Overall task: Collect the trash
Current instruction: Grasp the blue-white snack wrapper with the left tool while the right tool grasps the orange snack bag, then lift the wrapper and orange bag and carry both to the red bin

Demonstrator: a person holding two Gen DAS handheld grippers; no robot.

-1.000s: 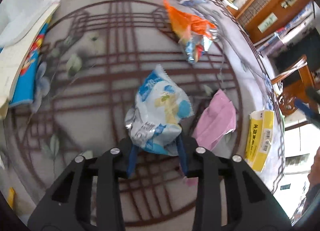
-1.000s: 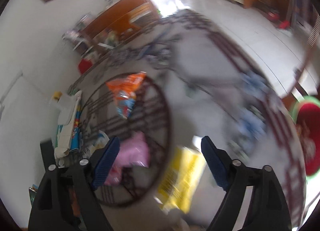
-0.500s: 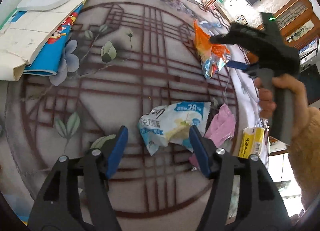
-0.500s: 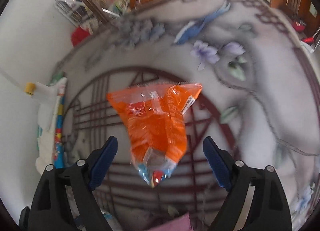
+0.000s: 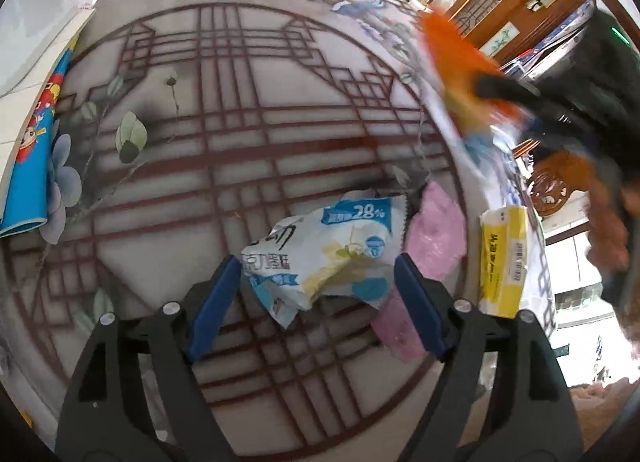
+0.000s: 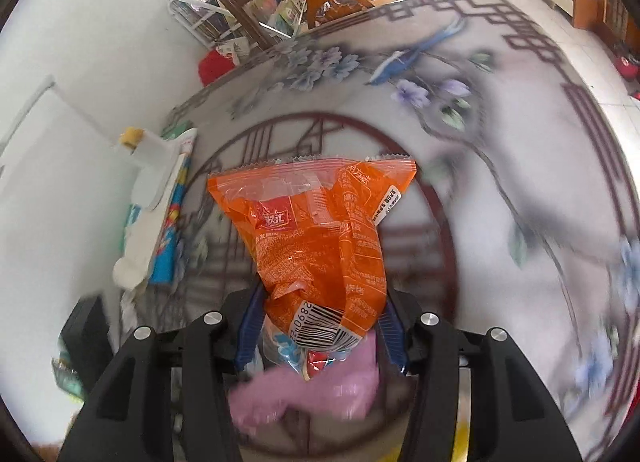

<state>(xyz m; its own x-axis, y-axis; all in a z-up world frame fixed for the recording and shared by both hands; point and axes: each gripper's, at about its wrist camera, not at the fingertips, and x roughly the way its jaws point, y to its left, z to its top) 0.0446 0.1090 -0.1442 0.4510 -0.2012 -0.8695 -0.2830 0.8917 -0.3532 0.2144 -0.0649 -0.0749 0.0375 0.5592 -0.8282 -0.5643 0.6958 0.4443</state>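
Observation:
My left gripper (image 5: 318,302) is open, its blue pads on either side of a crumpled blue-and-white snack wrapper (image 5: 324,250) lying on the patterned table (image 5: 224,133). A pink wrapper (image 5: 436,238) lies just right of it, and a yellow packet (image 5: 504,258) sits near the table edge. My right gripper (image 6: 320,326) is shut on the lower end of an orange snack bag (image 6: 316,229) and holds it up off the table. In the left wrist view the orange bag (image 5: 460,65) shows blurred at the upper right. The pink wrapper (image 6: 304,390) lies below the right gripper.
A stack of white paper and a blue picture book (image 5: 32,149) lies at the table's left edge, also in the right wrist view (image 6: 160,221). A red object (image 6: 214,63) sits beyond the far rim. Wooden furniture (image 5: 520,1) stands past the right side.
The right gripper closed on the orange bag and lifted it off the table. The left gripper let go of the blue-and-white wrapper a second ago and now stays open around it.

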